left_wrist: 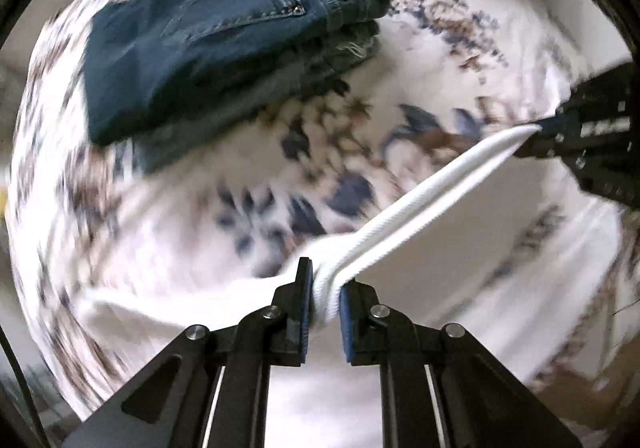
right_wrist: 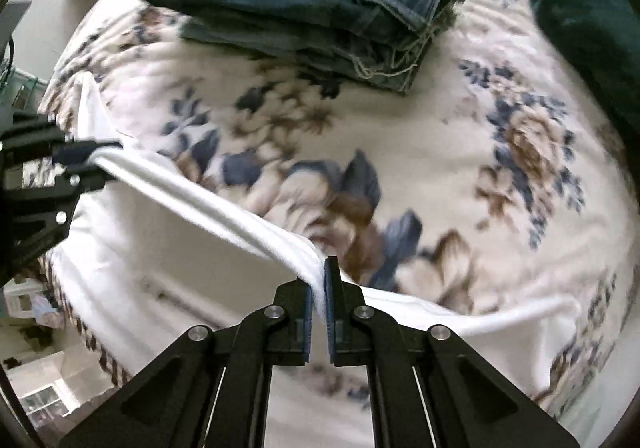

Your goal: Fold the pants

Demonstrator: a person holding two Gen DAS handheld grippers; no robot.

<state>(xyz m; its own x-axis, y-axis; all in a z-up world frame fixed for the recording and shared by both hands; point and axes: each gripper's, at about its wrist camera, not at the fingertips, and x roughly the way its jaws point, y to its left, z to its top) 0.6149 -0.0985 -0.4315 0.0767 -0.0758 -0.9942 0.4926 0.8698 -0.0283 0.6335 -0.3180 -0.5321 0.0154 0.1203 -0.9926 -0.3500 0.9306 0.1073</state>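
Note:
White pants [left_wrist: 420,200] hang between my two grippers above a floral bedspread [left_wrist: 320,152]. My left gripper [left_wrist: 325,294] is shut on one end of the ribbed waistband, and the right gripper [left_wrist: 536,128] shows at the far right, shut on the other end. In the right wrist view my right gripper [right_wrist: 319,288] pinches the white pants [right_wrist: 208,200], and the left gripper [right_wrist: 92,156] holds the band at the left. The band is stretched taut. The rest of the fabric drapes down below it.
A stack of folded blue jeans [left_wrist: 224,32] lies on the bed beyond the grippers, also in the right wrist view [right_wrist: 320,4]. A dark green cloth [right_wrist: 580,16] sits at the far right. Room furniture shows past the bed's left edge [right_wrist: 36,380].

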